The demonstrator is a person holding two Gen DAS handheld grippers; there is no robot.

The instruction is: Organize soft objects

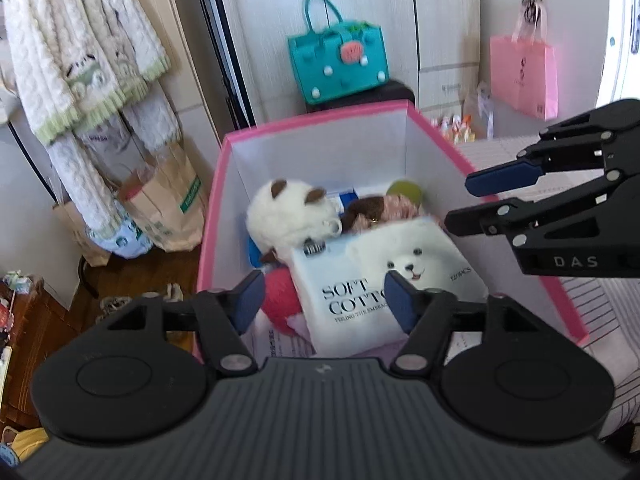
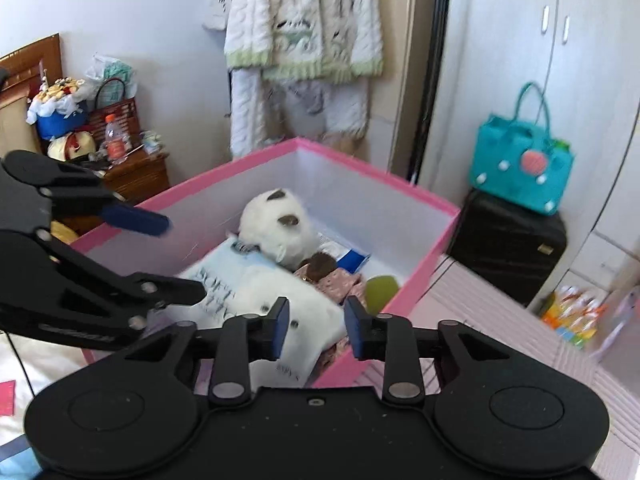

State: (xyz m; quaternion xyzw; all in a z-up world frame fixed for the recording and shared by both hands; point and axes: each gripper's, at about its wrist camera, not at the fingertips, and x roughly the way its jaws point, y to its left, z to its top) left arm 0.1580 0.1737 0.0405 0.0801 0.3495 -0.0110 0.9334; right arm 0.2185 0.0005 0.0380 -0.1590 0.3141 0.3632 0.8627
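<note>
Left gripper (image 1: 320, 300): jaws apart, empty, above box (image 1: 440, 136) | Right gripper (image 2: 316, 328): jaws apart, empty | Box held tissue pack (image 1: 384, 276), white plush (image 1: 288, 208)

We note a teal handbag (image 1: 338, 64) standing on a black suitcase (image 2: 508, 240) before the pale wardrobe doors (image 1: 444, 16), and a pink paper bag (image 1: 525, 76) hanging from a hook to its right. Quilted white garments with green trim (image 1: 76, 60) hang at the left, with brown paper bags (image 1: 168, 208) on the wooden floor (image 1: 132, 276) beneath them. We also record a wooden side cabinet (image 2: 136, 176) carrying a plastic bottle (image 2: 116, 140) and assorted clutter.
</note>
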